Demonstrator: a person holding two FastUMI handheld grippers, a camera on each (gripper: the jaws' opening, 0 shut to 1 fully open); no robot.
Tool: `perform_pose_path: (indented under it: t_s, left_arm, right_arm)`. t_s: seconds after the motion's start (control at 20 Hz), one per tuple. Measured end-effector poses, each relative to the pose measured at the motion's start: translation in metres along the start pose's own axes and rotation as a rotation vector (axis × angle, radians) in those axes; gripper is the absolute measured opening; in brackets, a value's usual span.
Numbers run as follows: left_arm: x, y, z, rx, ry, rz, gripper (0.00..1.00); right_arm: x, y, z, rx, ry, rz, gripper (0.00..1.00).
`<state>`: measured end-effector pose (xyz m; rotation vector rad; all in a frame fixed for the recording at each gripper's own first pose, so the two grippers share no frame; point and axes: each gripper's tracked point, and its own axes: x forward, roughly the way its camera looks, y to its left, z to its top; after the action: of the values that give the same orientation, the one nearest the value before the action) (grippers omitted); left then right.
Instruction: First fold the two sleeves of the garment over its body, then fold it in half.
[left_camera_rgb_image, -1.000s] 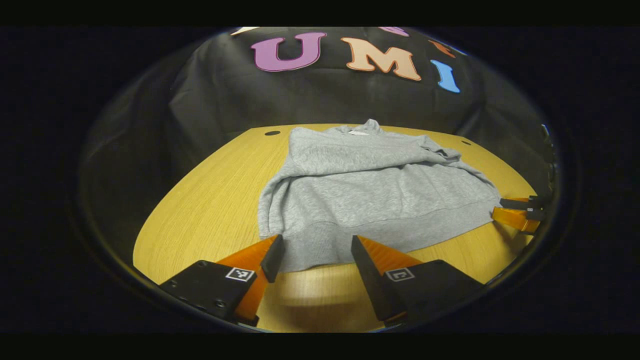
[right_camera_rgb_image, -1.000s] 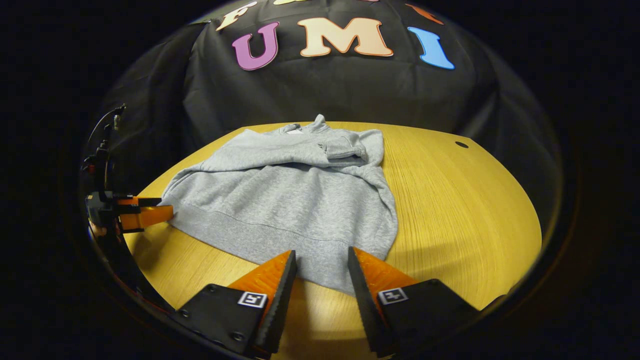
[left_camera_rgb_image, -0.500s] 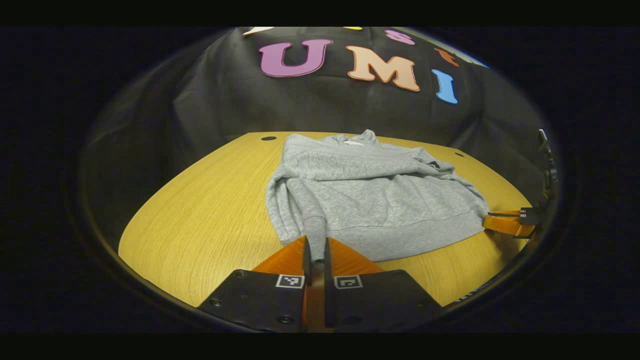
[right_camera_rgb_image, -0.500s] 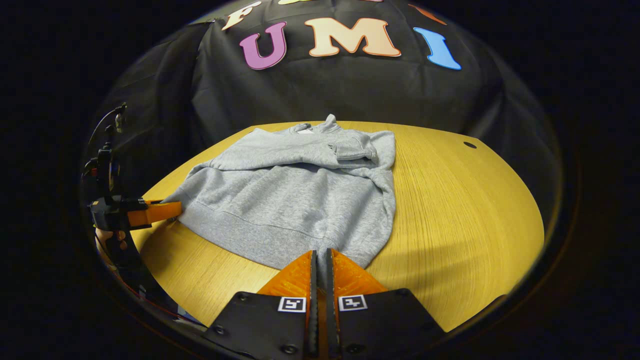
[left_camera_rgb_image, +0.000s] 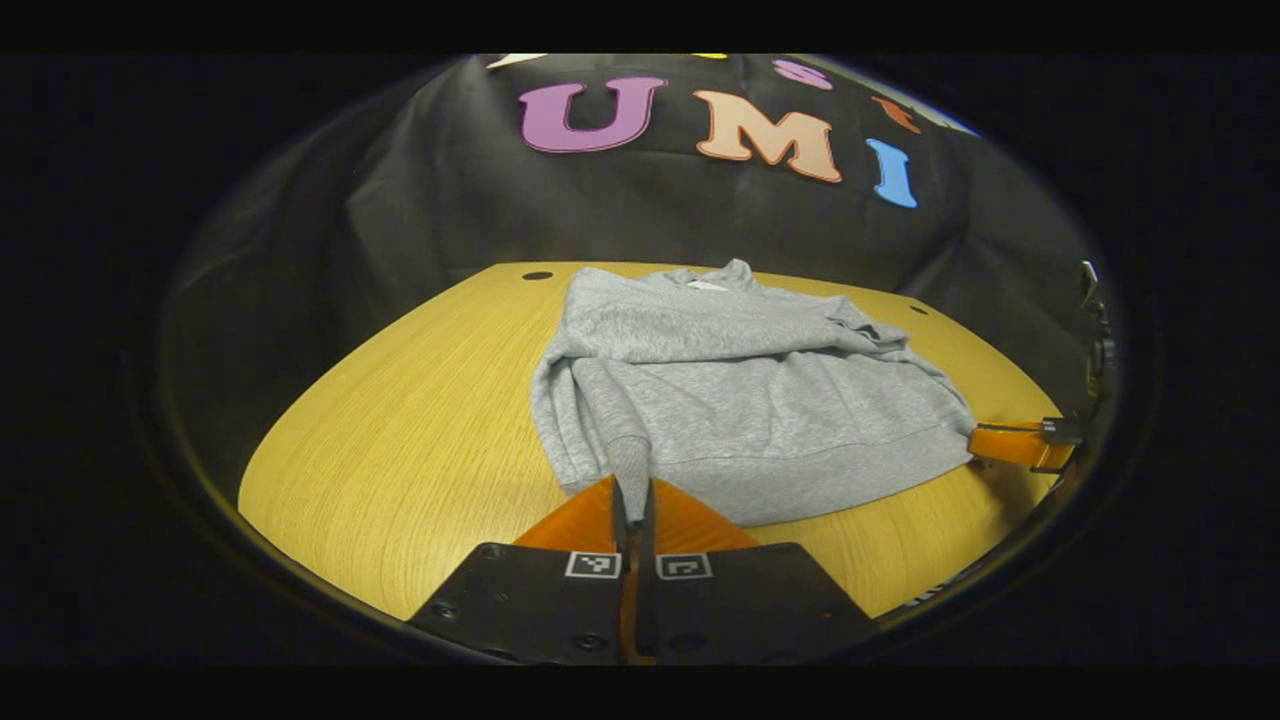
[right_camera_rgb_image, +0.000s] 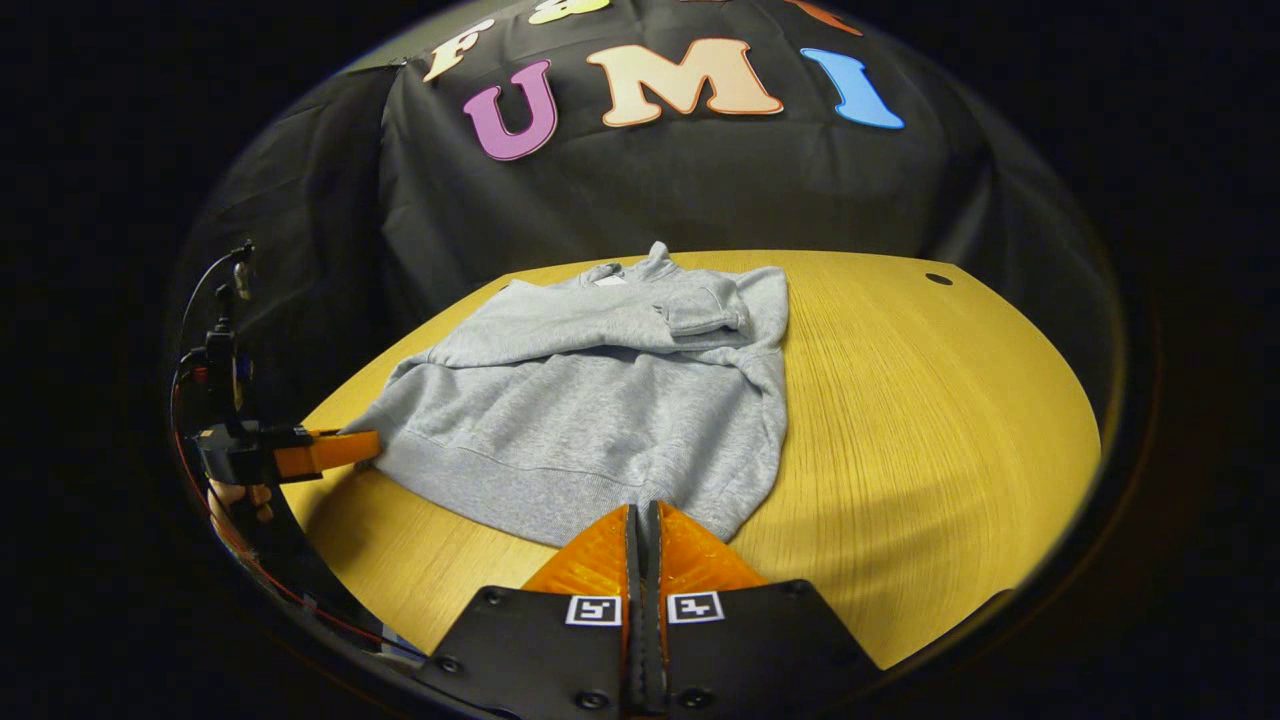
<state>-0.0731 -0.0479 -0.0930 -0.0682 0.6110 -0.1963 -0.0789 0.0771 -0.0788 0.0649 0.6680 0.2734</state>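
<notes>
Grey garment (left_camera_rgb_image: 740, 390) lies on the wooden surface (left_camera_rgb_image: 400, 440), sleeves folded over its body. Left tool (left_camera_rgb_image: 632, 490) and right tool (right_camera_rgb_image: 645, 512) each clamp the hem — the pinched fabric hidden between the fingers.

A soft grey sweatshirt (left_camera_rgb_image: 740, 400) lies flat on the wooden surface (left_camera_rgb_image: 400, 440). Both sleeves (right_camera_rgb_image: 600, 320) are folded across its chest. Its neck points to the far side, and its bottom hem (right_camera_rgb_image: 520, 490) is nearest, lifted a little at both corners
</notes>
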Motion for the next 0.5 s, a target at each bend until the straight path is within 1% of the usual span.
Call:
perform_pose_path:
  t_s: [0.1,0.2,0.5]
  left_arm:
    - [-0.002,-0.001,0.008,-0.025,-0.004,-0.022,0.0]
    - [-0.004,0.0,0.02,-0.028,-0.022,-0.037,0.0]
    - [-0.005,-0.002,0.084,0.002,-0.144,-0.059,0.0]
  right_arm:
    - [-0.002,0.003,0.014,0.012,-0.028,0.02,0.02]
    - [-0.003,0.008,0.029,0.0,-0.053,0.036,0.02]
    - [0.005,0.015,0.087,-0.057,-0.154,0.044,0.02]
